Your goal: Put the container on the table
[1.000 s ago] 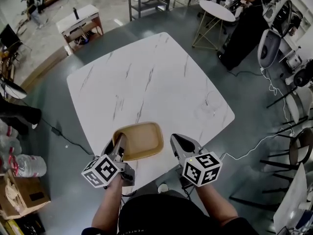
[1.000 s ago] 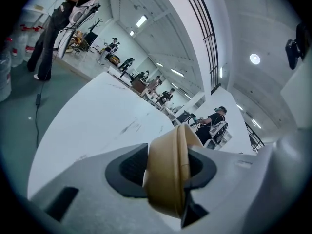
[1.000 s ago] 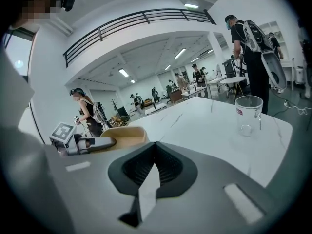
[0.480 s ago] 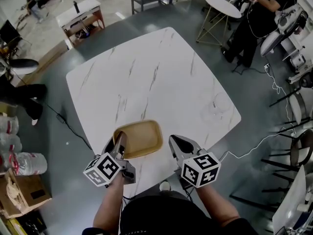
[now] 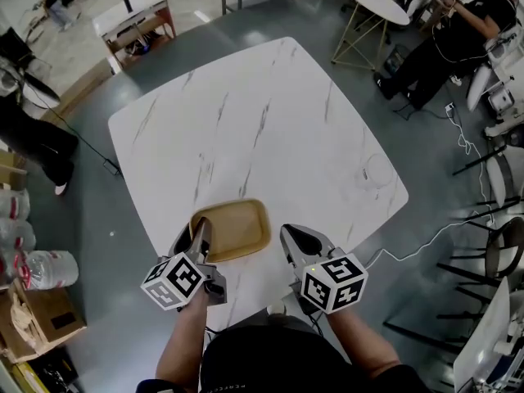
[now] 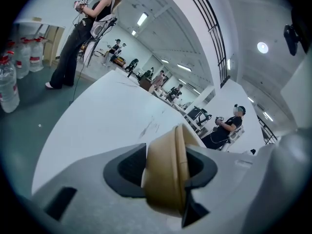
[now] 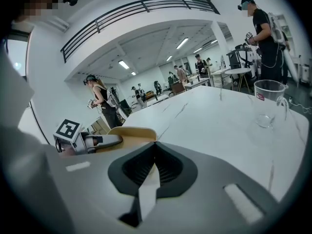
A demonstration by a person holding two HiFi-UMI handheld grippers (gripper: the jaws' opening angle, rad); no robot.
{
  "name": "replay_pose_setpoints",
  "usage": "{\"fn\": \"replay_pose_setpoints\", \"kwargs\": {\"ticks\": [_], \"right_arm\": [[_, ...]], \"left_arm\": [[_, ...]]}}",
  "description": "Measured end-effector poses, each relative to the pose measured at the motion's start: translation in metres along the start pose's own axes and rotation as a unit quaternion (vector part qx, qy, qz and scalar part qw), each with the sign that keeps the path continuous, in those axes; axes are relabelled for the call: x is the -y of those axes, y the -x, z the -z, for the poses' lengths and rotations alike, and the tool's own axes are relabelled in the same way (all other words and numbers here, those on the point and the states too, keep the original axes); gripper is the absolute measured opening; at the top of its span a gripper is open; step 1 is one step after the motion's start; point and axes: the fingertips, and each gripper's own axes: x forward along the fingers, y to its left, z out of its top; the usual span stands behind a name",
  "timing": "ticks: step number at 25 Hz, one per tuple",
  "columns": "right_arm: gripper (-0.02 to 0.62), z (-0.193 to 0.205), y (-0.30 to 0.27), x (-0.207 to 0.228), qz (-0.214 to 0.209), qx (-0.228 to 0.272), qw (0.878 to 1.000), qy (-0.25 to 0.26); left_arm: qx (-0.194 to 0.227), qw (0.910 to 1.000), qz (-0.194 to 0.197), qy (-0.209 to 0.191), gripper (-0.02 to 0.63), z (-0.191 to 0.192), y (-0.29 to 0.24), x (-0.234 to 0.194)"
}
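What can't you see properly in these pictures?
- Head view: whether the tray rests on the table or hangs just above it; its underside is hidden.
- Left gripper view: most of the tray, behind the left gripper's own body.
- Head view: the clear cup, too faint against the marble.

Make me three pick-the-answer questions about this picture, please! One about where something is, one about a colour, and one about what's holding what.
1. Where is the clear cup?
A) on the white table
B) inside the container
C) in a gripper

2. What colour is the container?
A) blue
B) tan
C) green

3. Which gripper is clamped on the container?
A) the left gripper
B) the right gripper
C) neither

Answers:
1 A, the right gripper view shows the cup standing on the table, apart from the container.
2 B, the container is tan in every view.
3 A, the container's rim sits pinched between the left gripper's jaws, and the right gripper holds nothing.
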Motion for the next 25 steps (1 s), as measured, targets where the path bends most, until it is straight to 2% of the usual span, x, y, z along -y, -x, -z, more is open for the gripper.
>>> {"fn": "replay_pose_setpoints", "kwargs": {"ticks": [3,8,12,15,19,25], "right_arm": [[0.002,0.0,-0.001,-0.001,0.0,-0.001,1.0,-0.002],[0.002,0.001,-0.003,-0.001,-0.002,0.001,1.0,-0.003],[0.002,0.003,-0.004,0.0,-0.005,0.002,1.0,-0.004],[0.002,0.004,-0.001,-0.003,-0.007,0.003,1.0,-0.003],[0.002,0.005,0.006,-0.008,-0.011,0.006,1.0,-0.001],[0.002,0.009,0.022,-0.015,-0.021,0.016,1.0,0.005]], "left_arm": [[0.002,0.9996,-0.007,-0.027,0.216,-0.001,0.0,0.002],[0.003,0.9987,-0.012,-0.049,0.273,-0.001,0.0,0.002],[0.007,0.9984,-0.012,-0.054,0.275,-0.001,0.002,0.002],[0.013,0.9982,-0.012,-0.057,0.265,-0.005,0.009,0.003],[0.028,0.9965,-0.02,-0.077,0.201,-0.01,0.024,0.005],[0.052,0.9946,-0.03,-0.085,0.149,-0.009,0.051,0.008]]}}
